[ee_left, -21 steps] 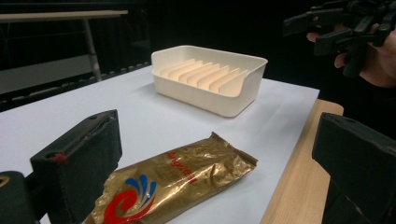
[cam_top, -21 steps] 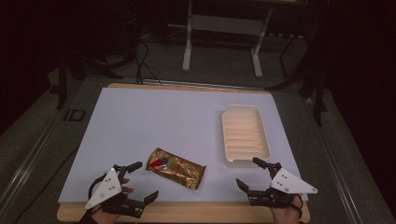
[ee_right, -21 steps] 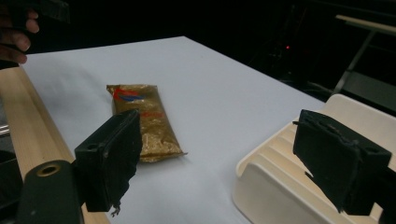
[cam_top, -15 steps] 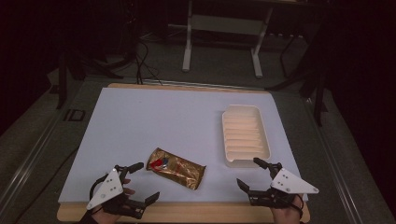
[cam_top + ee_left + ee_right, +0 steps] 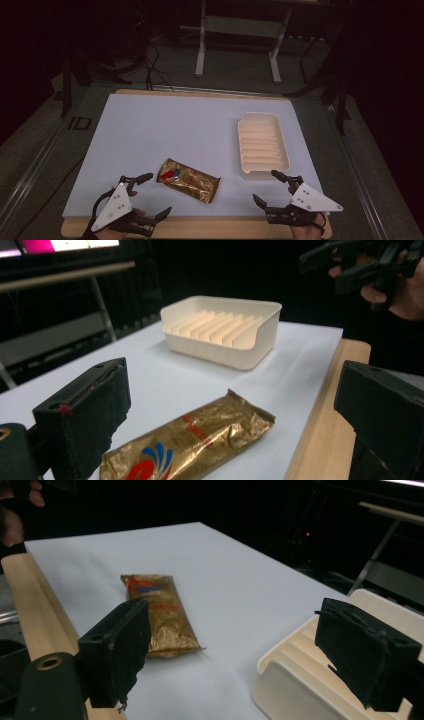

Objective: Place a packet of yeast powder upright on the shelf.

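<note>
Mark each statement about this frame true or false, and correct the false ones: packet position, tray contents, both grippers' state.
1. The gold snack packet lies flat on the white mat, between the two grippers. True.
2. The cream ribbed tray holds a packet. False: its ribbed floor is bare.
3. The left gripper is shut on the packet. False: its jaws stand wide open and the packet lies apart from them.
4. The right gripper is open, near the tray's near end. True.
5. The tray stands on the side of the right gripper. True.
</note>
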`<state>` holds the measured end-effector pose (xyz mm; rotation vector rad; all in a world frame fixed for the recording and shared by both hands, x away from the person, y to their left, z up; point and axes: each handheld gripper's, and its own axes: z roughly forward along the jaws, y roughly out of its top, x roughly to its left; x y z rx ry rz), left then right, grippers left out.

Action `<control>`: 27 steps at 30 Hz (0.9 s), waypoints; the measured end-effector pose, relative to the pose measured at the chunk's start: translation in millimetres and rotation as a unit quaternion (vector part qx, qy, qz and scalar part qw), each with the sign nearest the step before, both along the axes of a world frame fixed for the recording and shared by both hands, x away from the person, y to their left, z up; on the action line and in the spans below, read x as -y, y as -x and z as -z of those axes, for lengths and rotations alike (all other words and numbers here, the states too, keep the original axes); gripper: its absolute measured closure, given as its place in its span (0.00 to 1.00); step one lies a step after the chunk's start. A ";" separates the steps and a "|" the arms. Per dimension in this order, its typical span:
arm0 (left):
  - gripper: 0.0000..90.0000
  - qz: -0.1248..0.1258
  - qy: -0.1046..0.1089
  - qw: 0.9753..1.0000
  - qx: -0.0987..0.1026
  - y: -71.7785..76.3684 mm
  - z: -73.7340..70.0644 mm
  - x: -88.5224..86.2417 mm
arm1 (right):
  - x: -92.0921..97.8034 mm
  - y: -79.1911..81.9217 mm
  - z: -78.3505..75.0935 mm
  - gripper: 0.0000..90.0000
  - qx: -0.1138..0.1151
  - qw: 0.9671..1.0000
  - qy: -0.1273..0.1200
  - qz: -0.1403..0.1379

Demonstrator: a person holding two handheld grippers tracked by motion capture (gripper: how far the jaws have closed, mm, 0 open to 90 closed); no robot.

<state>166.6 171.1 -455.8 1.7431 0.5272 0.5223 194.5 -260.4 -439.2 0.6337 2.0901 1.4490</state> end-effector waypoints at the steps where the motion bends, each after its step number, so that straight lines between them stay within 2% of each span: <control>1: 0.02 0.000 0.006 1.000 -0.007 -1.2 -3.6 0.7 | 0.1 0.0 -0.4 0.16 0.001 1.000 -0.001 0.001; 6: 0.02 -0.003 0.007 1.000 -0.021 -8.0 -16.3 3.4 | -0.1 1.6 -2.6 0.15 0.007 1.000 -0.005 0.003; 10: 0.02 -0.025 0.006 0.999 -0.037 -15.9 -19.5 3.9 | -0.8 1.1 -2.3 0.15 0.005 1.000 -0.005 0.004; 13: 0.03 -0.028 0.006 0.999 -0.042 -18.3 -20.5 3.3 | -1.0 0.2 -1.8 0.15 0.004 1.000 -0.004 0.005; 14: 0.03 -0.019 0.009 0.998 -0.051 -28.1 -25.0 0.7 | -1.1 -0.2 -1.7 0.15 0.002 1.000 -0.006 0.003; 16: 0.03 -0.027 0.001 0.998 -0.057 -34.4 -26.3 0.3 | -1.6 -0.2 -1.8 0.14 0.003 1.000 -0.006 0.004; 18: 0.03 -0.030 0.004 0.997 -0.076 -41.9 -25.4 -0.3 | -2.3 -0.2 -1.9 0.14 0.004 1.000 -0.005 0.006; 21: 0.05 -0.045 -0.001 0.995 -0.092 -52.1 -21.6 0.1 | -4.0 -0.4 -2.1 0.12 0.003 1.000 -0.014 0.005; 23: 0.07 -0.056 -0.008 0.993 -0.100 -58.3 -18.3 1.1 | -6.0 -0.3 -1.9 0.12 0.003 1.000 -0.014 0.005; 25: 0.07 -0.056 -0.008 0.993 -0.100 -58.3 -18.3 1.1 | -6.8 -0.2 -1.7 0.12 0.003 1.000 -0.013 0.005; 26: 0.12 -0.063 -0.009 0.992 -0.109 -64.4 -13.6 1.7 | -7.9 0.0 -1.4 0.12 0.001 1.000 -0.011 0.003; 27: 0.12 -0.072 -0.011 0.991 -0.112 -66.8 -10.9 2.0 | -7.9 0.0 -1.4 0.12 0.001 1.000 -0.011 0.003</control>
